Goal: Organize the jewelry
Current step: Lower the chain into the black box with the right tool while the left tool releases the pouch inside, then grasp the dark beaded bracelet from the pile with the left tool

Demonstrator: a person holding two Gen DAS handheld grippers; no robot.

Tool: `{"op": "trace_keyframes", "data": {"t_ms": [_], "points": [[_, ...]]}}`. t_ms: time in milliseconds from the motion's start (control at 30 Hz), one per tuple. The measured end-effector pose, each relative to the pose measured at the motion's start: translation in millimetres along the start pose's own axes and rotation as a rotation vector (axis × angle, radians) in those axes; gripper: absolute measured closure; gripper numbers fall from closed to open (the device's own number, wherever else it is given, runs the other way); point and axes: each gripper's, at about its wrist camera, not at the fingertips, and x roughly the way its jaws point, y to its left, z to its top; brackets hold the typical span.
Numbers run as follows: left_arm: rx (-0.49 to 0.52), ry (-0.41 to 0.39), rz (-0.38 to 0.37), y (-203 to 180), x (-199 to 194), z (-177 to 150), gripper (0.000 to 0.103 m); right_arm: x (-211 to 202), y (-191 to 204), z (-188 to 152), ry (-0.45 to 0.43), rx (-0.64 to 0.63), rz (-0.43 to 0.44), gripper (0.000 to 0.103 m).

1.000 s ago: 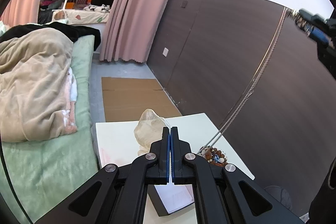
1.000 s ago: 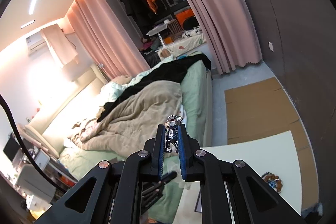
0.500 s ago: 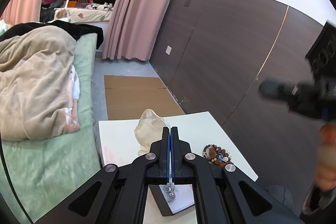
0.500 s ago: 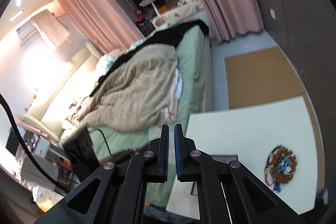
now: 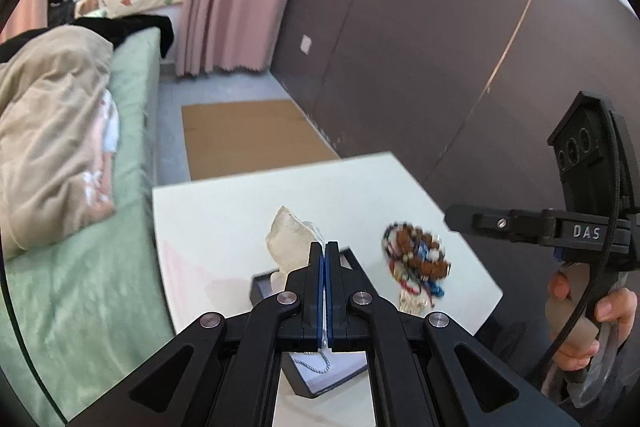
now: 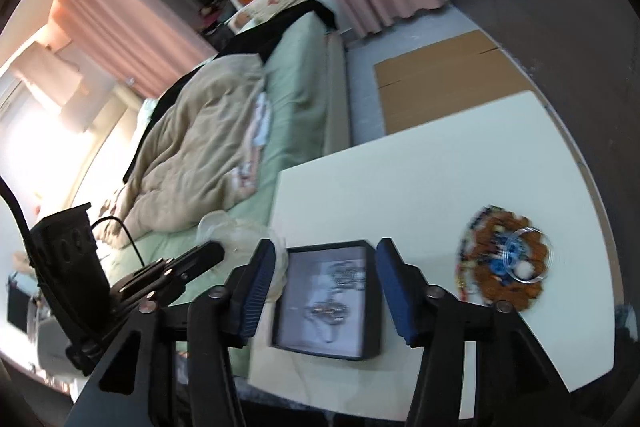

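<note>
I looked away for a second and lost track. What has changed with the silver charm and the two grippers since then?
The right gripper came down over the black box, and its jaws are opening with nothing between them; the silver charm it held now lies in the box. The left gripper stayed shut. The bead pile stayed put.

table (image 6: 460, 163) white | box (image 6: 370, 345) black | beads (image 6: 492, 291) brown/blue | tool pads (image 6: 256, 287) blue

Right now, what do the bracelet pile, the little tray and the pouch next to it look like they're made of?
Bracelet pile: matte brown beads, probably wood, with glossy blue and white ones. Tray: black rigid rim, pale lining, maybe card. Pouch: sheer cream fabric with a drawstring, likely organza.
</note>
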Motion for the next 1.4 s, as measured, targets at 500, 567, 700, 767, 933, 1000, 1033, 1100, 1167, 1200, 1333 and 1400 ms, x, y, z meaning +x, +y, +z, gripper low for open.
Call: {"op": "trace_keyframes", "data": {"t_ms": [500, 567, 700, 767, 933, 1000, 1033, 1100, 1167, 1200, 1333, 1400], "points": [[-0.049, 0.214, 0.104, -3, 64, -10, 0.049, -30, -65, -12, 0.001, 0.076, -0.024, 0.049], [-0.043, 0.178, 0.098, -8, 58, -7, 0.038, -36, -72, -15, -0.008, 0.088, -0.028, 0.049], [-0.034, 0.159, 0.064, -23, 57, -2, 0.037, -45, -88, -25, -0.017, 0.117, -0.035, 0.047], [-0.021, 0.163, 0.052, -32, 61, -1, 0.037, -47, -98, -30, -0.011, 0.140, -0.045, 0.039], [0.027, 0.163, 0.024, -59, 75, 2, 0.037, -47, -123, -39, -0.008, 0.224, -0.074, 0.037], [0.041, 0.168, 0.015, -68, 81, 3, 0.037, -48, -132, -39, -0.013, 0.263, -0.079, 0.036], [0.049, 0.169, 0.008, -74, 85, 4, 0.038, -49, -135, -39, -0.018, 0.273, -0.083, 0.037], [0.066, 0.170, -0.004, -83, 91, 6, 0.038, -50, -141, -38, -0.029, 0.290, -0.094, 0.036], [0.082, 0.171, -0.009, -92, 98, 8, 0.038, -50, -148, -40, -0.030, 0.322, -0.095, 0.037], [0.091, 0.170, -0.009, -97, 102, 9, 0.038, -50, -152, -40, -0.033, 0.334, -0.096, 0.037], [0.161, 0.185, 0.012, -117, 121, 10, 0.050, -49, -164, -41, -0.042, 0.370, -0.110, 0.037], [0.186, 0.203, 0.024, -125, 133, 10, 0.055, -50, -169, -41, -0.045, 0.380, -0.099, 0.037]]}}
